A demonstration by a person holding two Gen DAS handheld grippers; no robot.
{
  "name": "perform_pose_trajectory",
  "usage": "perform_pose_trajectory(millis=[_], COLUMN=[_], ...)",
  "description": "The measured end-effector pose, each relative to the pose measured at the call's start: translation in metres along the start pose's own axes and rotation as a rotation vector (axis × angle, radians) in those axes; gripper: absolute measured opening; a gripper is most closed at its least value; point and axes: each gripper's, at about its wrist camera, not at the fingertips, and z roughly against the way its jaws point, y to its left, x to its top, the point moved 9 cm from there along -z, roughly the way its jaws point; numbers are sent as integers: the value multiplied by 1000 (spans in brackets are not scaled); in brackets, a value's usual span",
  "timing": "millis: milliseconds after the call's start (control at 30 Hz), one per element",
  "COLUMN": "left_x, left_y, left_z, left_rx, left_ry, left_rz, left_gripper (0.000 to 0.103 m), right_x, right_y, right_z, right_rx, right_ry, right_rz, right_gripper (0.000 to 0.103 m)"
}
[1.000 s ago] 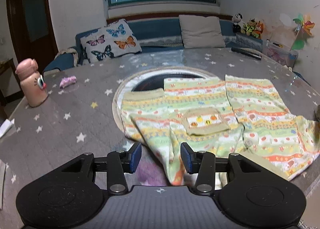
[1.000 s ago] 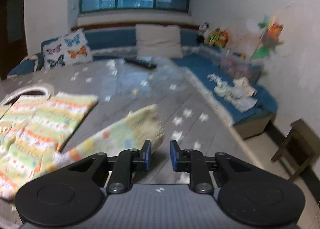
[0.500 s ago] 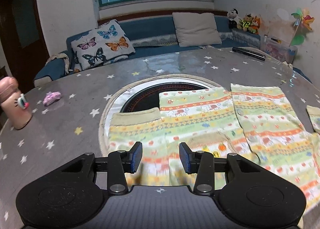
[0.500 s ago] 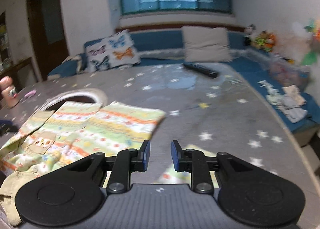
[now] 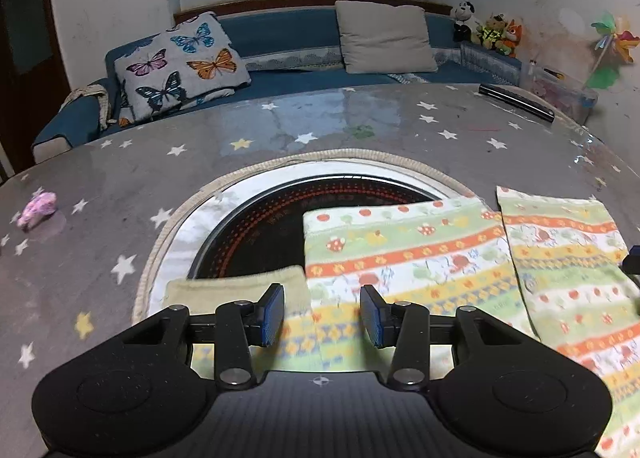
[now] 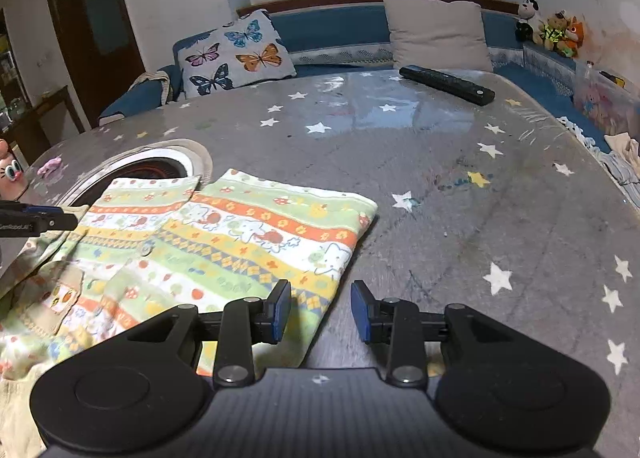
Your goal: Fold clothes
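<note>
**Halfway-ish on the little striped top: sleeves look in, body fold still to go**

While your left gripper (image 5: pixel 322 316) hangs over the near edge of the striped garment (image 5: pixel 404 254) with its blue pads part-way apart and nothing pinched between them, your right gripper (image 6: pixel 320 312) is in the same boat: jaws opening as we speak, only bare table and the garment's corner showing in the gap, no cloth held. So both tools are empty right now.

Just ahead of the left pads you've got a beige cuff (image 5: pixel 236 286) lying flat on the cloth, which I'd read as a sleeve already folded in over the body. Ahead and to the right of that, the two front panels sit side by side, pretty smooth. From the right wrist view the garment spreads out ahead and to the left of the pads, with its right edge (image 6: pixel 352 246) straight and tidy, running down to just in front of the left pad. Nearer you on the left there's a bunchy bit with a small pocket (image 6: pixel 60 294), not flat yet.

My guess: the sides are done, but the lengthwise fold is still ahead, and that rumpled near-left part wants smoothing first.

Further out, the round burner inset (image 5: pixel 280 209) sits partly under the cloth, and beyond your right gripper the remote (image 6: pixel 446 83) is well apart, no bother.
</note>
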Motion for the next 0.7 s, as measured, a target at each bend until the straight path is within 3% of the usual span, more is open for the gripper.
perform_pose_trajectory(millis=[233,267,400,500,700], left_x=[4,4,5,4,3], left_y=[-8,-7,-1,3,4], left_z=[-22,-23,-25,-24,-22], left_rx=[-22,-16,12,21,94], left_ry=[-14,-18,-37,-57,-83], left_rz=[-28,-34,-50,-47,-76], left_gripper=[43,40,7,1,1], right_x=[4,5,7,10,19], right_y=[2,3,8,14,25], right_z=[-6,-6,-10,-14,-26], right_rx=[-1,1,6,9,6], right_ry=[3,3,3,3,1], right_rz=[27,31,50,65,106], right_gripper=[33,33,33,34,34])
